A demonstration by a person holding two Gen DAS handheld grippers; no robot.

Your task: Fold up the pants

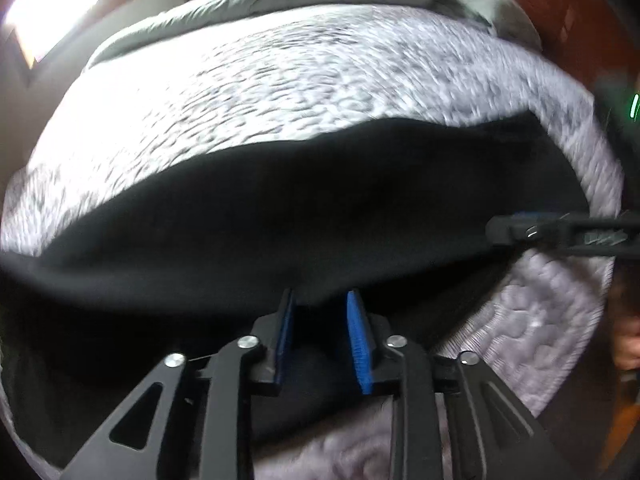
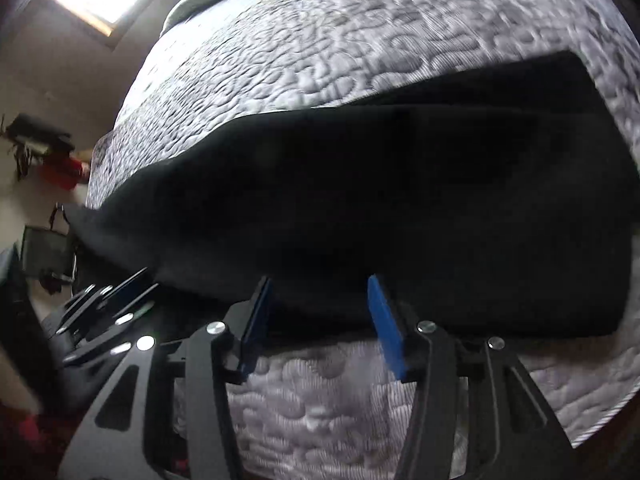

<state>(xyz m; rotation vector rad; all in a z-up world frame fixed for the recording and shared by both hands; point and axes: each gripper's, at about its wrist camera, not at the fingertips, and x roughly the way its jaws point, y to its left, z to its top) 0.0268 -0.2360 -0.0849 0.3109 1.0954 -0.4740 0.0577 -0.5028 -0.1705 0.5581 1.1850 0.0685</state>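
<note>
A quilted grey mattress [image 2: 320,40] fills both views, and the black pants [image 2: 400,200] lie stretched across its near edge in a long band. The left gripper [image 1: 320,300] hovers over the pants' near hem, jaws spread — nothing between them. The right gripper [image 2: 320,284] sits at the same hem, jaws likewise spread.

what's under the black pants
The quilted grey bedspread lies under the black pants, showing all around them. The part directly beneath is covered.

The pants [image 2: 380,208] lie across the mattress [image 2: 320,40], near its front edge.
</note>
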